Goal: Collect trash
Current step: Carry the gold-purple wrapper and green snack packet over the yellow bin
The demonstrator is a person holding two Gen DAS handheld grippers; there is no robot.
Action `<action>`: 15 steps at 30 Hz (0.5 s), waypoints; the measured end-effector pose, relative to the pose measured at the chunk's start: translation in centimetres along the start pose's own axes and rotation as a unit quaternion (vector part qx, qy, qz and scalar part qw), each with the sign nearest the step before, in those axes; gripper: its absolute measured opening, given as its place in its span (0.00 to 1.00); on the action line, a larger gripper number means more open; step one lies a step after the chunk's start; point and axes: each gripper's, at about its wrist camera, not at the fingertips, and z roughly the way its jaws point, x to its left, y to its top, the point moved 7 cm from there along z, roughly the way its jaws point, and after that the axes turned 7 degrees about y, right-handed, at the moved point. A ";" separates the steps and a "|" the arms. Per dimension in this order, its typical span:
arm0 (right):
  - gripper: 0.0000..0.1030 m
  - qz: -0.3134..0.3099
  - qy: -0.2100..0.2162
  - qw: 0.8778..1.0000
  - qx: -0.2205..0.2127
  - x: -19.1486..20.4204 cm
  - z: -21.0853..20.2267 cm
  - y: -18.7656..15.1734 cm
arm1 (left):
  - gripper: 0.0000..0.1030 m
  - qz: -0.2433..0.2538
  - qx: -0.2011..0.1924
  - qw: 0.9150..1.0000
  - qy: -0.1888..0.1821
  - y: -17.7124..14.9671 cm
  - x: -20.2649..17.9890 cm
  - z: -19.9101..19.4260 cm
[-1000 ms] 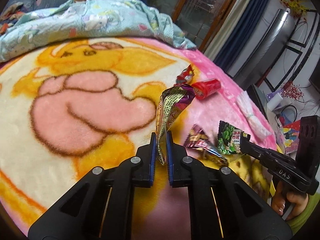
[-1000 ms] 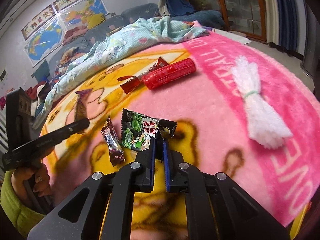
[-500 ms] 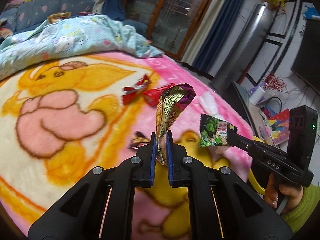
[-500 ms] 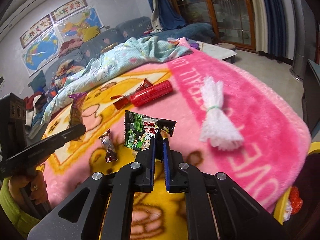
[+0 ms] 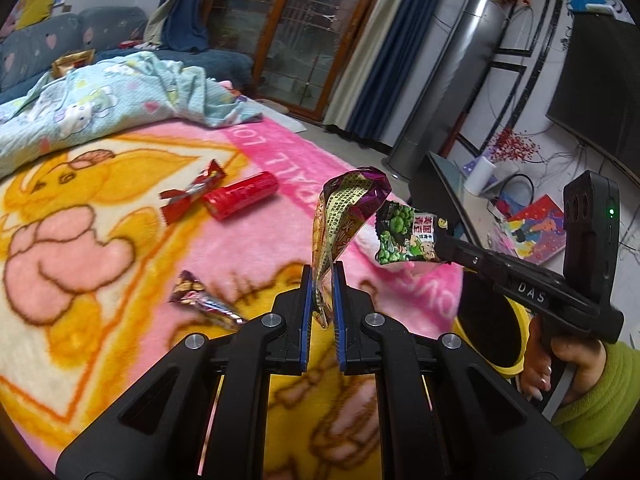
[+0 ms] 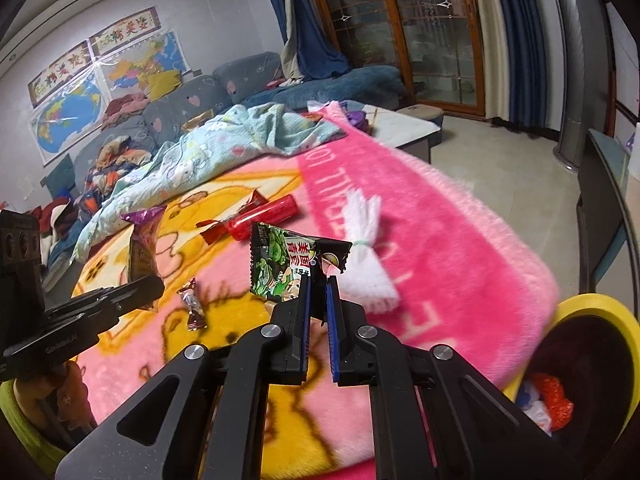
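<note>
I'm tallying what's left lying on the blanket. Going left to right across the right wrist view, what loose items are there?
Small brown candy wrapper → red twisted wrapper → red tube → white tied bundle.

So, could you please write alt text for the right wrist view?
The right gripper pinches a green crinkled snack packet above a pink cartoon blanket. A yellow-rimmed bin sits lower right.

Yellow bin [image 6: 592, 304] cut off by frame edge — contents partly hidden (indistinct), small wrapper [image 5: 200, 300] blurred
</note>
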 end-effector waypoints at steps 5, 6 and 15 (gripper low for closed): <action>0.07 0.002 -0.019 1.000 -0.004 -1.7 -1.5 -0.3 | 0.05 0.015 -0.005 1.000 -0.014 0.1 -2.1 -0.4; 0.07 0.003 -0.023 1.000 -0.006 -2.0 -1.8 -0.3 | 0.05 0.019 -0.005 1.000 -0.017 0.1 -2.5 -0.4; 0.07 0.012 -0.036 0.999 -0.016 -4.0 -4.0 -0.4 | 0.05 0.042 -0.005 0.999 -0.034 -0.1 -5.3 -0.3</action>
